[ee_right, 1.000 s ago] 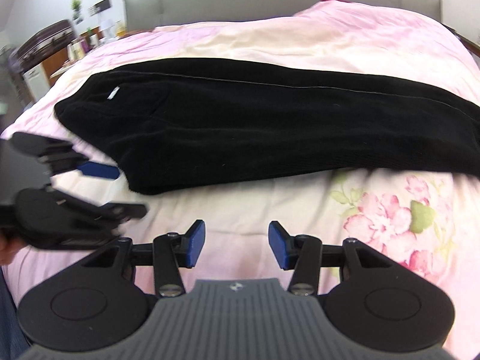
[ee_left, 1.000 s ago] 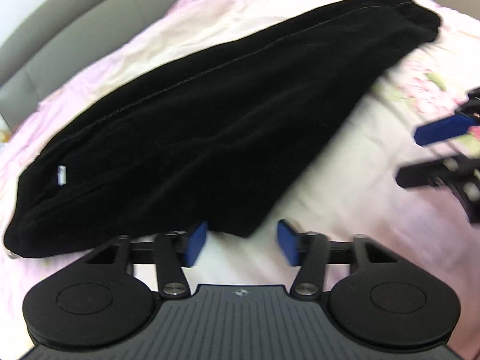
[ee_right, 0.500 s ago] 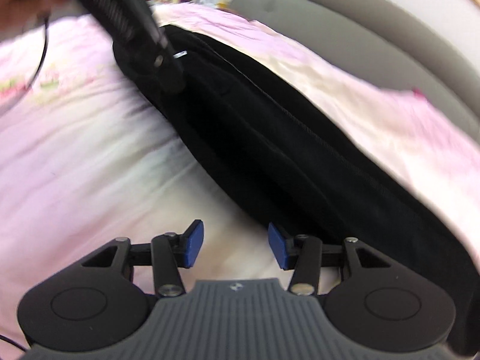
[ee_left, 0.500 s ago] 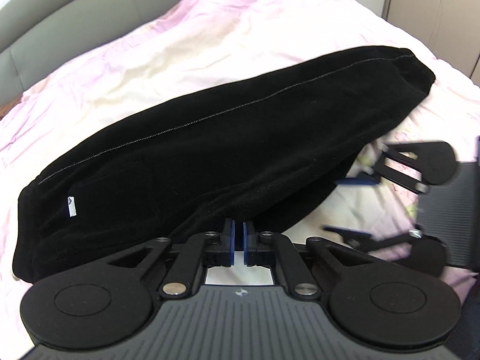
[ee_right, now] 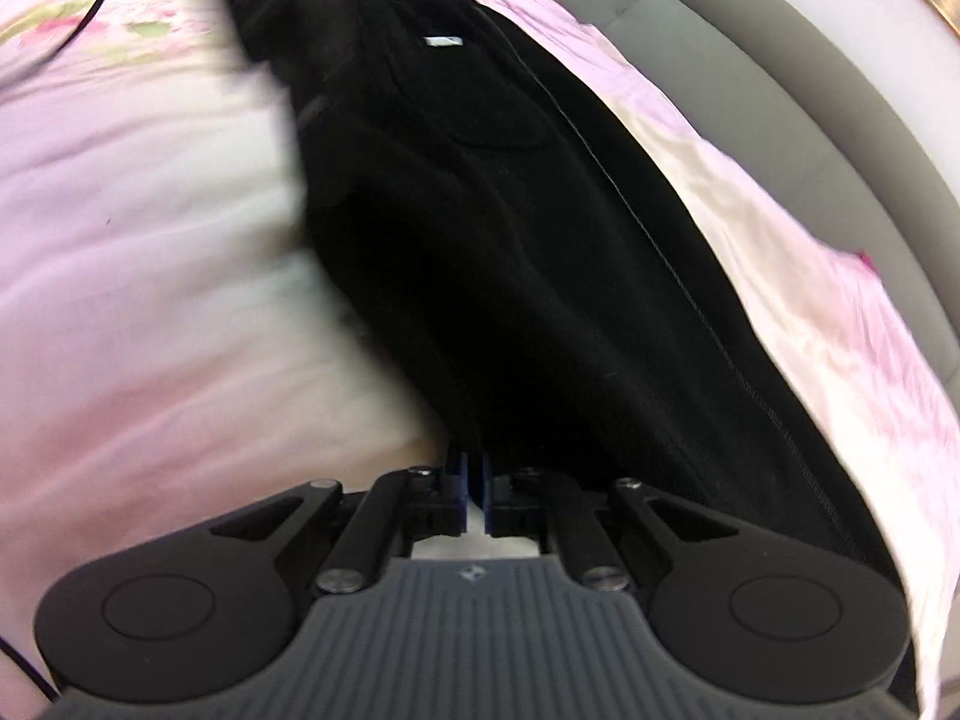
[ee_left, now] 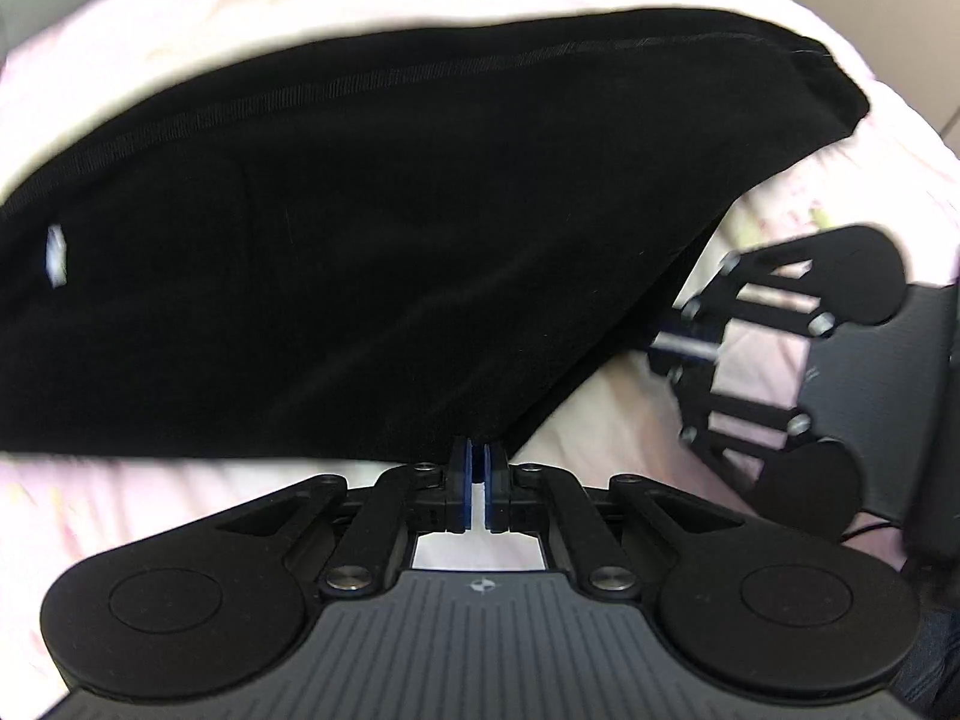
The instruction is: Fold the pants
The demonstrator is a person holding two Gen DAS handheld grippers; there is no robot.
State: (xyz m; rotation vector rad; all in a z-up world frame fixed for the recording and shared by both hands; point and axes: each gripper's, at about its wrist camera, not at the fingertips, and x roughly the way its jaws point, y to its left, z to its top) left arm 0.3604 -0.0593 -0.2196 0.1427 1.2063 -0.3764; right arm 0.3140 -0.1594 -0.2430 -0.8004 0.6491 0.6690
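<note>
Pants [ee_left: 360, 252] black, laid lengthwise across pink bed [ee_left: 630, 420]. Left gripper [ee_left: 478, 468] clenched on near edge toward waistband; right gripper [ee_right: 474, 480] likewise clamped on same edge farther along the leg. Grasp step seemingly complete; next, lift both together and carry over, keeping fabric taut.

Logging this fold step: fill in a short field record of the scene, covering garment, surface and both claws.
garment: black soft fabric pants, lying lengthwise, near edge raised
label: small white tag on the pants
surface: pink floral bedspread
left claw: shut on the near edge of the pants
right claw: shut on the near edge of the pants, further along
background: grey padded headboard beyond the bedspread
fold status: not yet folded over
</note>
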